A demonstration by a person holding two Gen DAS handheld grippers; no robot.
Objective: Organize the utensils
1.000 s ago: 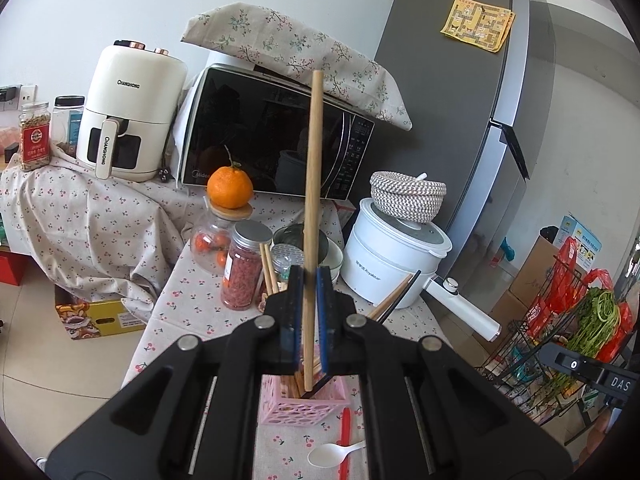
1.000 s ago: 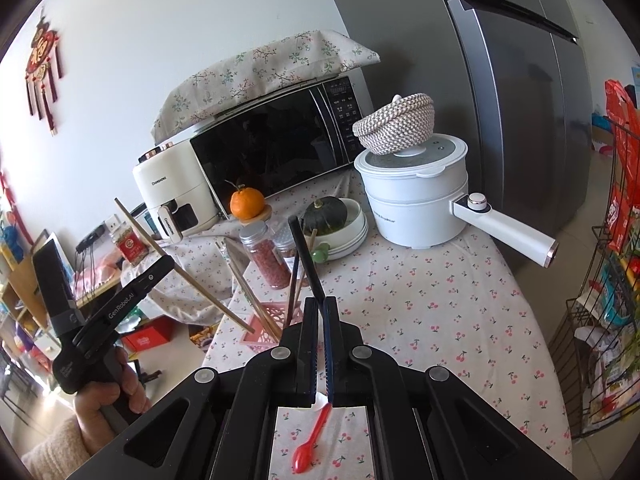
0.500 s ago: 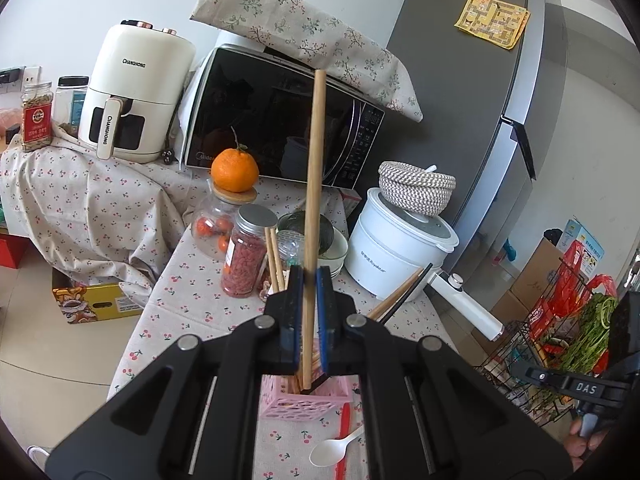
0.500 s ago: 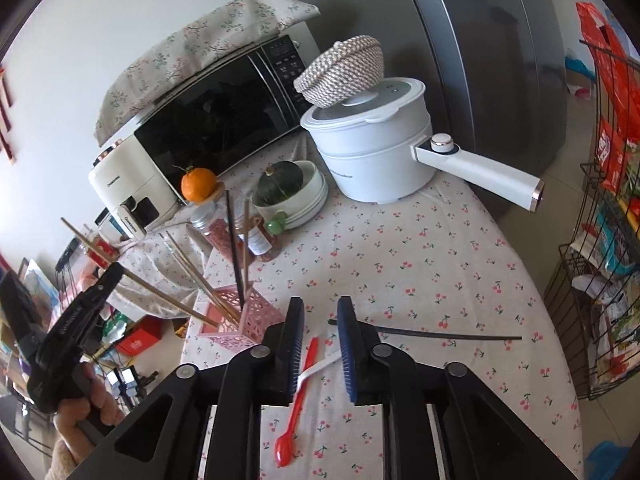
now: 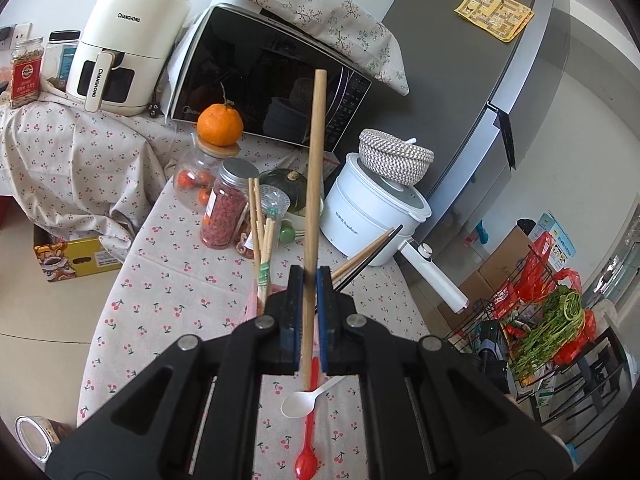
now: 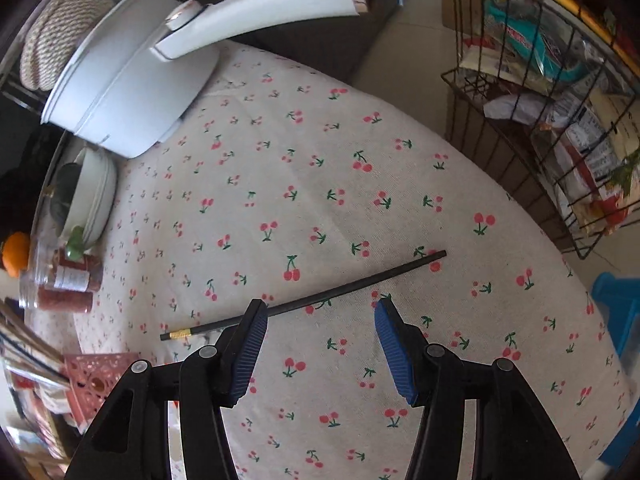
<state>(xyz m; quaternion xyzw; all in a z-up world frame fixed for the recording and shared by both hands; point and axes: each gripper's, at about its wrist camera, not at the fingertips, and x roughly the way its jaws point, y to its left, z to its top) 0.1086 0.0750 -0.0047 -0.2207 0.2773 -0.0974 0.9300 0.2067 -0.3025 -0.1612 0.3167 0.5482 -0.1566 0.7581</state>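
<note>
My left gripper (image 5: pixel 307 292) is shut on a long wooden chopstick (image 5: pixel 314 184) and holds it upright above the table. Just beyond the jaws stand several wooden and black chopsticks (image 5: pixel 262 236); the pink holder under them is mostly hidden. A white plastic spoon (image 5: pixel 308 398) and a red spoon (image 5: pixel 307 446) lie on the cloth below. My right gripper (image 6: pixel 318 338) is open and empty, just above a black chopstick (image 6: pixel 320 298) that lies flat on the cherry-print tablecloth (image 6: pixel 304 160). The pink holder (image 6: pixel 94 378) shows at the lower left of the right wrist view.
A white electric pot (image 5: pixel 372 216) with a long handle (image 6: pixel 264 8) stands at the table's back. Jars (image 5: pixel 226 208), an orange (image 5: pixel 220 125), a microwave (image 5: pixel 264 76) and an air fryer (image 5: pixel 128 44) stand behind. A wire rack (image 6: pixel 560 92) with groceries stands right of the table.
My right gripper has let go of the black chopstick in the holder, opened wide and dropped to another black chopstick on the cloth. My left gripper has kept its chopstick and lifted slightly back.
</note>
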